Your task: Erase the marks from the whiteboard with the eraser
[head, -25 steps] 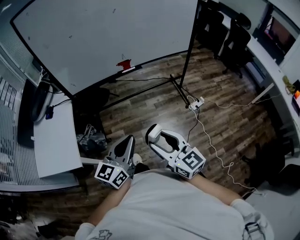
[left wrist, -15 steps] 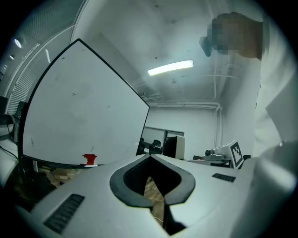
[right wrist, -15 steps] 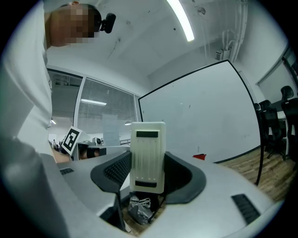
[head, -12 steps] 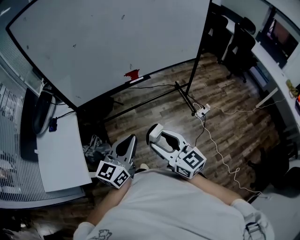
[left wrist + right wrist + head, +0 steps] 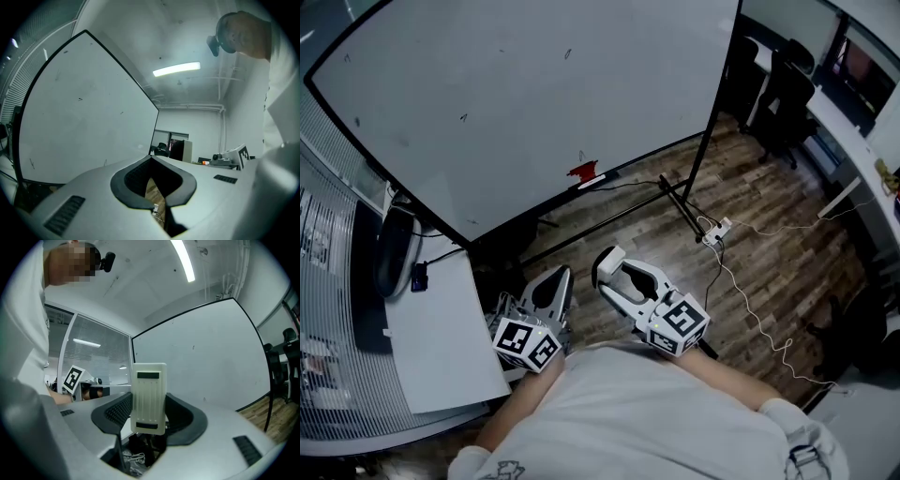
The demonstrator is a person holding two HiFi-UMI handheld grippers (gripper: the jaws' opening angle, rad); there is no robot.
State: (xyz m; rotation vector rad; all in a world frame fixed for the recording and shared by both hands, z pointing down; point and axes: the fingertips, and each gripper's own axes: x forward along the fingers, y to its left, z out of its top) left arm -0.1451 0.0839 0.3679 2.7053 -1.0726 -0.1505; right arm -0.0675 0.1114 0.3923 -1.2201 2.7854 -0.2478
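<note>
The eraser (image 5: pixel 149 390) is standing upright between the jaws of the right tool (image 5: pixel 150 417), which is clamping it from both sides. That tool is hovering near the person's chest, well apart from the whiteboard (image 5: pixel 516 94). The whiteboard is standing ahead on the wooden floor (image 5: pixel 769 234) and showing a few small dark marks (image 5: pixel 567 54). A red thing (image 5: pixel 583 171) is lying on the board's bottom ledge. The left tool (image 5: pixel 153 185) is hanging beside the right one, its jaws pressed together on nothing.

Tiny, illegible marks (image 5: pixel 568 53) on whiteboard (image 5: pixel 506 122)
</note>
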